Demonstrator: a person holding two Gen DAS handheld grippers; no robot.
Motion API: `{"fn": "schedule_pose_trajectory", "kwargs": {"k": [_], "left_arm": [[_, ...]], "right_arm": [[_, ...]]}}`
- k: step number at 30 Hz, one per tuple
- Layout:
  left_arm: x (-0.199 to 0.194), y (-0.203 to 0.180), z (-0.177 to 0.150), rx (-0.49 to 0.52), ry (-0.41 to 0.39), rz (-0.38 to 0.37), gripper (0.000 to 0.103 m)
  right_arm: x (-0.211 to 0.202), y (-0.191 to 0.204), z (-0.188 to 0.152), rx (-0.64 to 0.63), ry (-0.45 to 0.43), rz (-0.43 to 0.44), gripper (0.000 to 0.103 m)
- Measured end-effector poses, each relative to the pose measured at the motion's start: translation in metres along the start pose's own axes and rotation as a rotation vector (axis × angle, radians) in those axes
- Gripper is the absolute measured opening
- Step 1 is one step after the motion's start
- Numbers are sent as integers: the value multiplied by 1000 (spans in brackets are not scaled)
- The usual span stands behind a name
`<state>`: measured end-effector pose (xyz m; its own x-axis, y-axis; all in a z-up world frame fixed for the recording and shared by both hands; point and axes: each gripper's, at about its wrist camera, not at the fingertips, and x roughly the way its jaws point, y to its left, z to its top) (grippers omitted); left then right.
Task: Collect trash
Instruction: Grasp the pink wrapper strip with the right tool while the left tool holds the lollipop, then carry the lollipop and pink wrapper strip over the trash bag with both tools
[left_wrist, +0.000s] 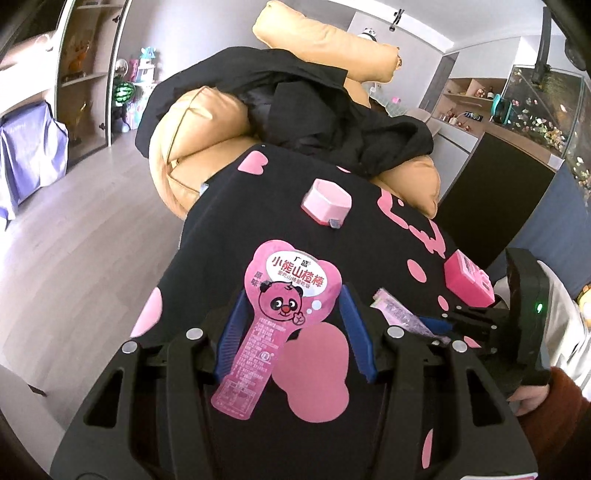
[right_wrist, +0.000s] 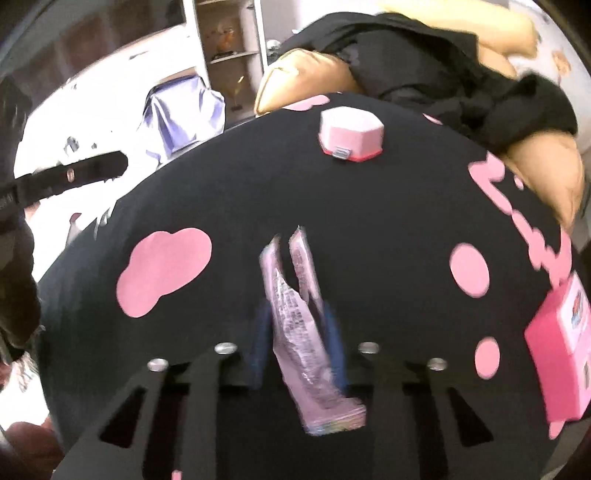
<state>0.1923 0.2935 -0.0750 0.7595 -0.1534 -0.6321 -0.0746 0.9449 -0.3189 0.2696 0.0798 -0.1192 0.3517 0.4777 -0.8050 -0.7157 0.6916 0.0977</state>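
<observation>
Between the blue pads (left_wrist: 231, 328) of the left gripper (left_wrist: 293, 332) lay the panda wrapper (left_wrist: 273, 314), flat on the black cloth (left_wrist: 369, 258) with pink patches. Its wide head pointed away from the gripper; its narrow tail ran back and slightly toward the left pad. The long axis ran roughly along the fingers, so the jaws would close across its width. Those jaws stood about half open; the left pad lay at the wrapper's tail, while the right one stood clear of it, and nothing was gripped yet. The left hand was clearly the nearer one to this piece.

Just to its right, the right gripper (right_wrist: 297, 328) had closed on a crinkled wrapper (right_wrist: 299, 325), which stuck out forward past the pads. Farther toward the cloth's far edge sat a hexagonal box (left_wrist: 327, 201), and near the right edge a pink box (left_wrist: 467, 278), both well apart from either gripper.
</observation>
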Motion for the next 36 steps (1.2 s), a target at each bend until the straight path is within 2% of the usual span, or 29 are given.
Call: {"fn": "schedule_pose_trajectory", "kwargs": {"k": [4,8,16,22,36], "left_arm": [[1,-12,-3,6,10,-19,48],[-4,-37,1,44,-1,-51,48],[-21,-119,10,158,-78,-114,48],[-27,-174,11,219,-103,-167,48],[-33,-309,-21,368,-105,-255,48]], "right_arm": [[-21,-10,-8,65,-18,-38,18],[-60,-13,-16,73,-79,-89,18],[-132,-31,-32,80,-189,-182,18],[-174,-53,-50,113,-258,-232,18],[-274,-117,-127,257,-415,-349,18]]}}
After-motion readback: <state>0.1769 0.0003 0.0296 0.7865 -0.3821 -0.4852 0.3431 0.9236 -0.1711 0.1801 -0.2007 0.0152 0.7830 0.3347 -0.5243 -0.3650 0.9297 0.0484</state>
